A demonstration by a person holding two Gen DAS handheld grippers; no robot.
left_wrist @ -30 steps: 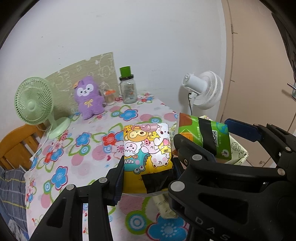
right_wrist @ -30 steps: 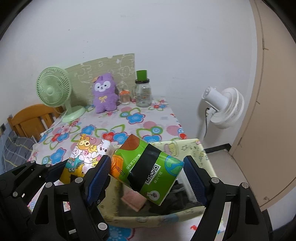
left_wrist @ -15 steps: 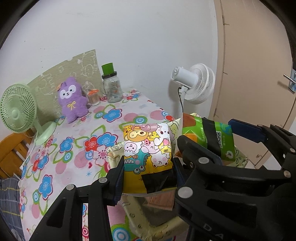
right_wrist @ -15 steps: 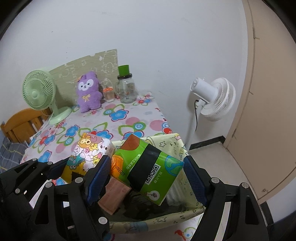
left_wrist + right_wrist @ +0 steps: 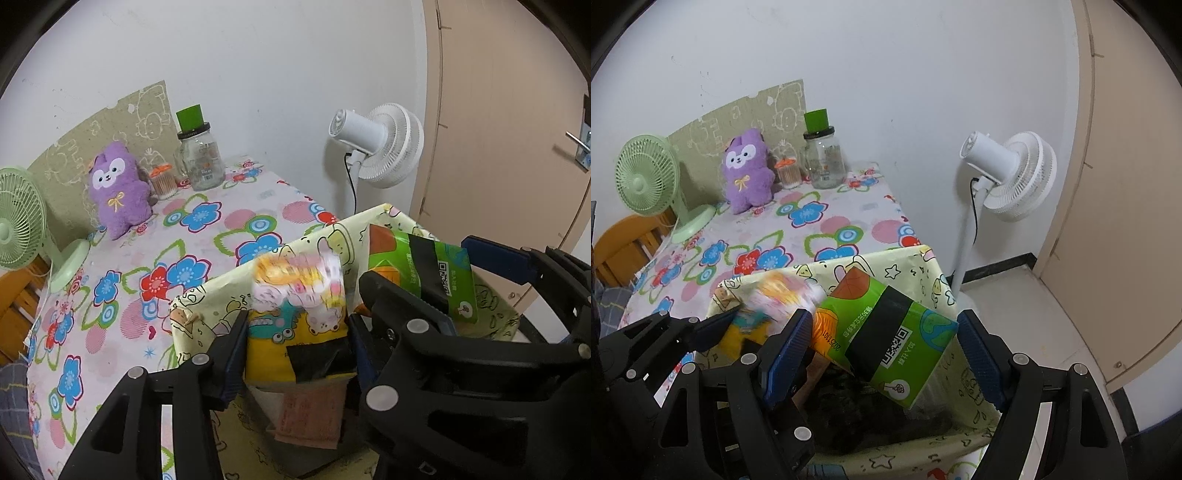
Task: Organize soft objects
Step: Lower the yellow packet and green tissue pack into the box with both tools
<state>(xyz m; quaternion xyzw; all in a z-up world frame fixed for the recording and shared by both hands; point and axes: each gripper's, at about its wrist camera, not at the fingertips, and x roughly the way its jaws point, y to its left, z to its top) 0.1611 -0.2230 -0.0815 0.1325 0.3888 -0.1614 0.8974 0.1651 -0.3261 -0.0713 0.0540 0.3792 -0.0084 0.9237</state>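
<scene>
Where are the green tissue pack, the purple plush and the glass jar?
green tissue pack [image 5: 886, 339]: right wrist view, its black band.
purple plush [image 5: 746, 173]: right wrist view, its belly.
glass jar [image 5: 201, 164]: left wrist view, its clear body.

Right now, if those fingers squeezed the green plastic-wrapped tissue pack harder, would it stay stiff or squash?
The green plastic-wrapped tissue pack would probably squash: it looks like a soft, film-wrapped block. It seems light, hanging tilted between the right gripper fingers. The glossy wrap may be slippery, so it could slide out.
</scene>
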